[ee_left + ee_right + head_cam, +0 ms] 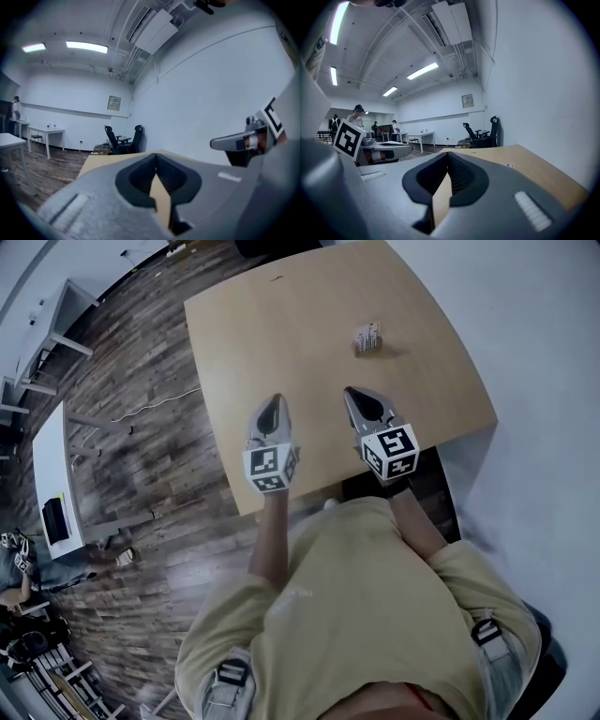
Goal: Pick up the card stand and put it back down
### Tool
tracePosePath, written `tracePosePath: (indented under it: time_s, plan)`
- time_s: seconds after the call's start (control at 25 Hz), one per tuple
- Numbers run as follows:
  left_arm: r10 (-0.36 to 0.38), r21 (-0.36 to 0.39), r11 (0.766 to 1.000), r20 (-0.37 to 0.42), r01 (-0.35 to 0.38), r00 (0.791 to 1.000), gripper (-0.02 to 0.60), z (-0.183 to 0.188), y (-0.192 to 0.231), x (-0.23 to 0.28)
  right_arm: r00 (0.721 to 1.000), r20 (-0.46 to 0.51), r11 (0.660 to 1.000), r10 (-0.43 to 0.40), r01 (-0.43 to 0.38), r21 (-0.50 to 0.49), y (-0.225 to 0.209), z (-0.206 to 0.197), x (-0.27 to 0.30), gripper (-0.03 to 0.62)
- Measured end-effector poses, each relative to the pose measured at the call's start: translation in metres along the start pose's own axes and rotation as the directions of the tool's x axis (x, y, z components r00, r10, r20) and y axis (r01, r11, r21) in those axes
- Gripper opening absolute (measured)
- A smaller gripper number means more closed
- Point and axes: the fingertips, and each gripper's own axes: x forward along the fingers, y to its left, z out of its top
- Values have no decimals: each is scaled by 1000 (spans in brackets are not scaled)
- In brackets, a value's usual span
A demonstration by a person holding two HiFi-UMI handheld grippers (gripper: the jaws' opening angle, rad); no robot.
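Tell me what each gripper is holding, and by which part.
Nothing is held. The left gripper and the right gripper are both shut with nothing between the jaws. The card stand sits apart from them, farther out on the table.

Right gripper (447, 155) has its jaws pinched together at the tips with nothing between them, pointing out across the wooden table (539, 171). Left gripper (404, 149) sits just off to its left, marker cube (347, 139) showing. Two office chairs (480, 132) are parked by the far wall.
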Motion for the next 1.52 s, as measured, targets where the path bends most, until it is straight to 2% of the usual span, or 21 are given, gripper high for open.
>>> tracePosePath:
  time_s: [0.16,0.36,0.48,0.68,0.84,0.96,1.52]
  plan:
    - [23,7,1000,22,-24,999,2,5,-3,-19,999,27,1000,-19,20,-21,6,10,-8,6]
    - [11,5,1000,52,-11,999,2,11,-13,-44,998,47,999,-38,40,-37,20,15,-17,6]
    - [7,29,1000,63,-9,998,2,15,-20,-59,998,40,998,-48,50,-33,24,12,-24,6]
    - [42,84,995,105,-51,994,2,28,-21,-72,990,82,992,-112,116,-49,16,21,-40,6]
    - [86,73,993,147,-98,985,2,38,-18,-83,978,117,983,-170,176,-50,8,28,-58,6]
    - [99,68,992,145,-110,984,2,37,-14,-84,973,124,978,-197,204,-48,1,30,-63,6]
    - [93,55,993,132,-101,987,2,35,-21,-85,977,110,981,-181,187,-48,4,26,-69,6]
